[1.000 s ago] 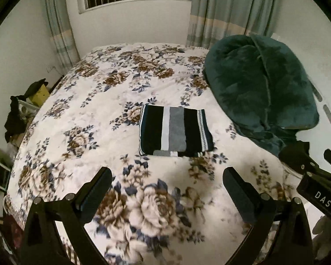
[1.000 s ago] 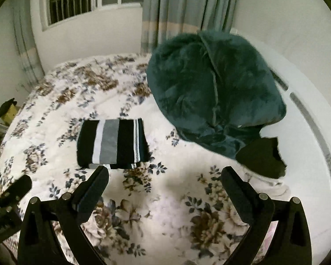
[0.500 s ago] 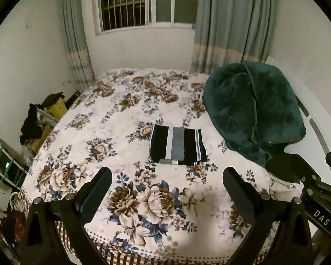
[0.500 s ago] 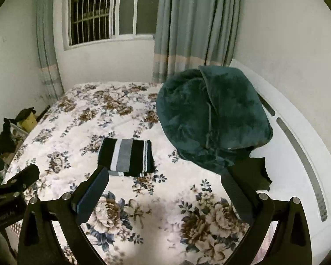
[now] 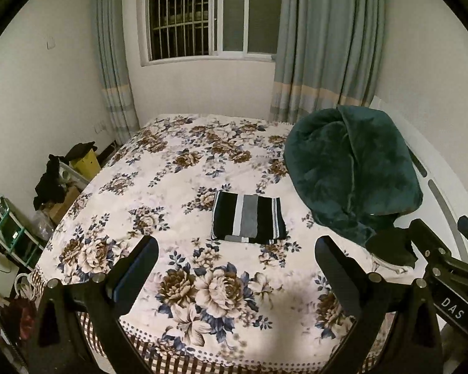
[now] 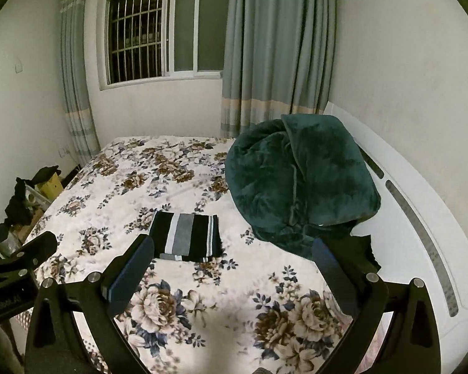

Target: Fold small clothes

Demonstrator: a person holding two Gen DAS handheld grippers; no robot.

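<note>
folded striped garment point(image 5: 249, 218) flat on floral bedspread point(image 5: 171, 168); left tongs point(image 5: 236, 257), right tongs point(image 6: 233, 257) both released.

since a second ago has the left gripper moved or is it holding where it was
Yes. The left gripper has pulled back and up from the bed: the folded striped garment looks smaller and the window now shows.

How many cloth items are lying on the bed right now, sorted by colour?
Black, white and grey striped: 1, the folded garment
Dark green: 1, the bunched plush blanket
Black: 1, the small dark cloth just below the blanket
Total: 3
Both grippers, left and right, are open and empty.
</note>
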